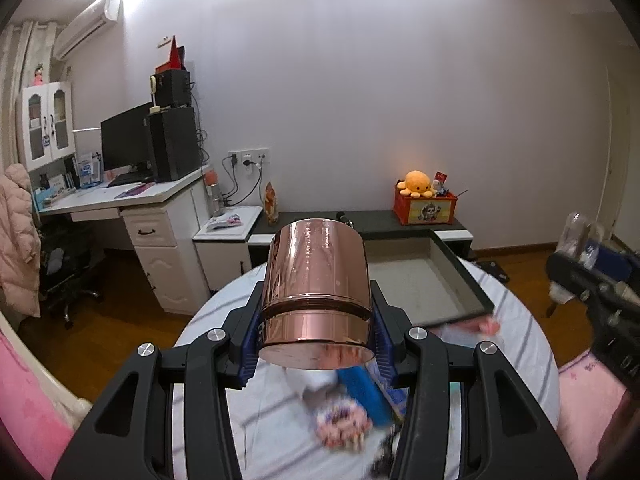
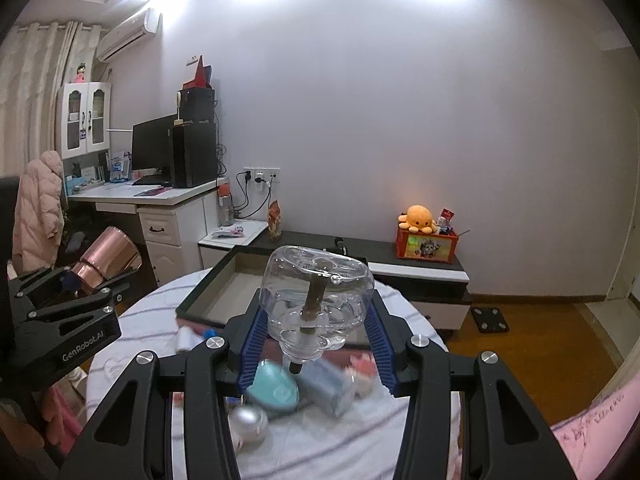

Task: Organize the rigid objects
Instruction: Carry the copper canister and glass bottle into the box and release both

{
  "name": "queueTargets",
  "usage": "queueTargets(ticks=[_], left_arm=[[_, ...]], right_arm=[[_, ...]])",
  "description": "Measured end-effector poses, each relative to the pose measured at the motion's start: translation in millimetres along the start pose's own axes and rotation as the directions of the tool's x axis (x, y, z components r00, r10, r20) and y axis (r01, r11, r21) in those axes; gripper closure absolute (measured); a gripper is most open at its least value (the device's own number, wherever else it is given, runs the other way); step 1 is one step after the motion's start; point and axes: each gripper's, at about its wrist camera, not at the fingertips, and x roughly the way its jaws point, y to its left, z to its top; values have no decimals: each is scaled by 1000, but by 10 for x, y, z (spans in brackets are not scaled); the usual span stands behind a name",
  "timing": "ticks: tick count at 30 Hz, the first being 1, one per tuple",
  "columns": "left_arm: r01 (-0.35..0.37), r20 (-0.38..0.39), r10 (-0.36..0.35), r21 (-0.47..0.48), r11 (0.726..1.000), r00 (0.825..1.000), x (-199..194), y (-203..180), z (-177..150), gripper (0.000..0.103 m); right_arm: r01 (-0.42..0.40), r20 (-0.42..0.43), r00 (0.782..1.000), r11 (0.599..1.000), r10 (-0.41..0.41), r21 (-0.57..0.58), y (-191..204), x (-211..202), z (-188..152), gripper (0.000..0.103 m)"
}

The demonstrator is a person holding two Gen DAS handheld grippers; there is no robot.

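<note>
My left gripper (image 1: 316, 320) is shut on a shiny copper-coloured cylindrical tin (image 1: 318, 292), held above the round table; the same tin (image 2: 108, 262) shows at the left of the right wrist view. A clear glass bottle (image 2: 316, 300) with a brown stick inside it is clamped in my right gripper (image 2: 316, 324), and appears again as the bottle (image 1: 580, 236) at the right edge of the left wrist view. A black-rimmed shallow tray (image 2: 208, 292) lies at the table's far side, just beyond both held things, its grey floor bare.
Under the grippers, blurred small items lie on the striped cloth: a teal oval case (image 2: 276, 390), a silver ball (image 2: 250, 420), a blue box (image 1: 362, 394), a pink patterned piece (image 1: 340, 424). Behind stand a low dark bench (image 1: 400, 222) and a white desk (image 1: 152, 216).
</note>
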Motion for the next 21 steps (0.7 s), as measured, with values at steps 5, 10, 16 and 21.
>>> queueTargets(ticks=[5, 10, 16, 21], left_arm=[[7, -44, -7, 0, 1000, 999, 546, -29, 258, 56], [22, -123, -19, 26, 999, 992, 1136, -107, 382, 56], [30, -270, -8, 81, 996, 963, 1801, -263, 284, 56], [63, -347, -24, 102, 993, 938, 2055, -376, 126, 56]], right_arm=[[-15, -34, 999, 1000, 15, 8, -58, 512, 159, 55], [-21, -101, 995, 1000, 21, 5, -183, 1084, 191, 55], [-4, -217, 976, 1000, 11, 31, -336, 1664, 54, 55], [12, -299, 954, 998, 8, 66, -444, 1982, -148, 54]])
